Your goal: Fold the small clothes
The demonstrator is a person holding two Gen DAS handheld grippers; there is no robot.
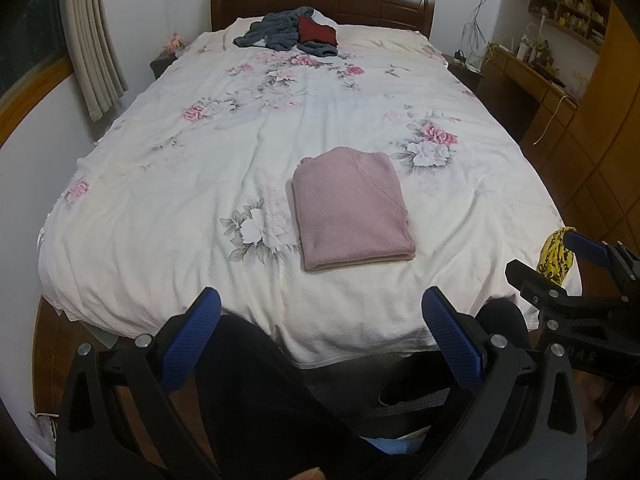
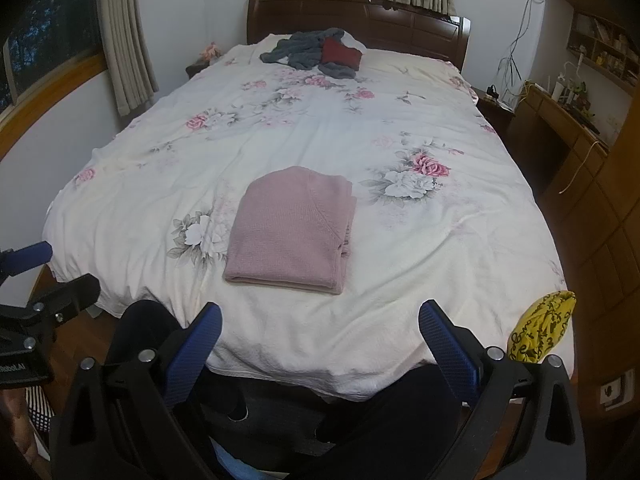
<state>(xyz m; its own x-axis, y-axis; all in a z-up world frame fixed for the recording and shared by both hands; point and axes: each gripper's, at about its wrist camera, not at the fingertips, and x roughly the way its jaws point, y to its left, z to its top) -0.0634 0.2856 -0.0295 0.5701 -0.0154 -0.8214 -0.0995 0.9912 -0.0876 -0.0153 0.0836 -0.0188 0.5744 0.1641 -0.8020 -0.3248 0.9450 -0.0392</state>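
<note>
We see a folded pink sweater lying flat on the floral bedspread, a neat rectangle with its folded edge toward us. From the left wrist view it sits at about 1 o'clock from the left gripper, well apart from it. From the right wrist view the same sweater is at about 11 o'clock of the right gripper, also well apart.

Left gripper: jaws wide, nothing between the blue pads, held low past the foot of the bed over dark trouser legs. Right gripper: jaws wide too, empty, same low position at the bed's foot edge. Each gripper shows in the other's view: the right one at 3 o'clock in the left view, the left one at 9 o'clock in the right view.

At 12 o'clock, far off near the dark wooden headboard, we see a heap of grey knitwear with a dark red garment resting on it, unfolded. A yellow patterned cloth sits at the bed's near corner, about 3 o'clock of the right gripper, just beside its right finger. Curtains hang at 10 o'clock; a wooden desk stands at 2 o'clock.
</note>
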